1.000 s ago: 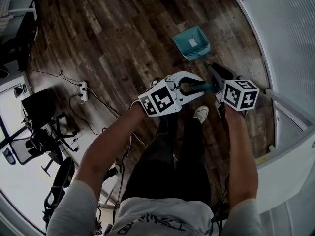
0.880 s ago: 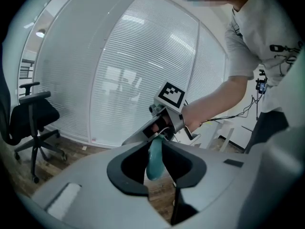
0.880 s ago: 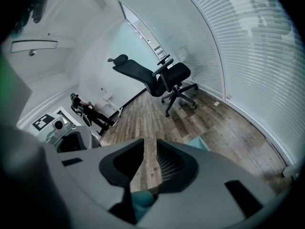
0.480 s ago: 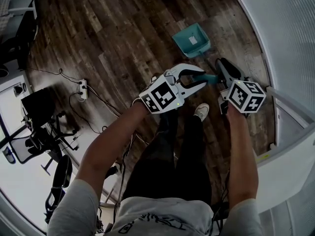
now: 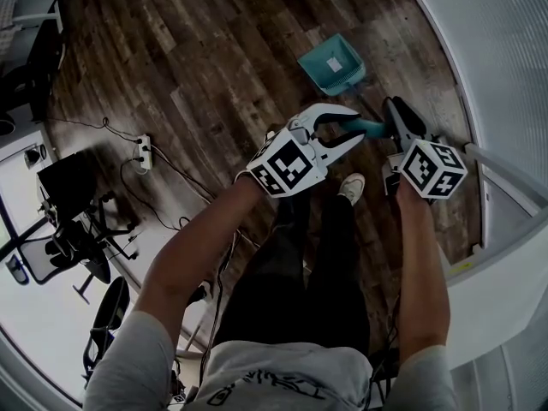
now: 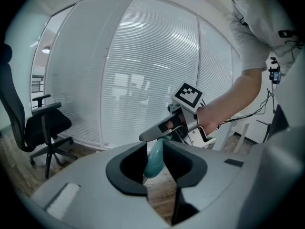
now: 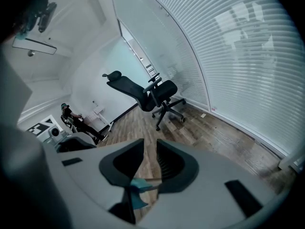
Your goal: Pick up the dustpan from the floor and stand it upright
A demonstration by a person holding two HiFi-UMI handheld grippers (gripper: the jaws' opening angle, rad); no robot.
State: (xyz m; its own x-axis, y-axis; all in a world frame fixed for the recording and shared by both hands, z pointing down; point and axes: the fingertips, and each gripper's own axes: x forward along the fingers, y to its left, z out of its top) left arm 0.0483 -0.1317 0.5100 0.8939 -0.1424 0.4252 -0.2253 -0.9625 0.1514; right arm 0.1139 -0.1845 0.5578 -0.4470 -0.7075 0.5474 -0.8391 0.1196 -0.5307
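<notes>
now left arm (image 5: 199,248) outstretched, left gripper (image 5: 358,127) clasping dustpan handle (image 6: 155,161)

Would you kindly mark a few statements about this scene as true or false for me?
1. The dustpan is teal. True.
2. Its handle sits between the jaws of the left hand-held gripper. True.
3. The floor is grey carpet. False: it is dark wood planks.
4. The office chair in the right gripper view lies tipped over. False: it stands upright on its wheels.
5. A white power strip lies on the floor at the left of the head view. True.
</notes>
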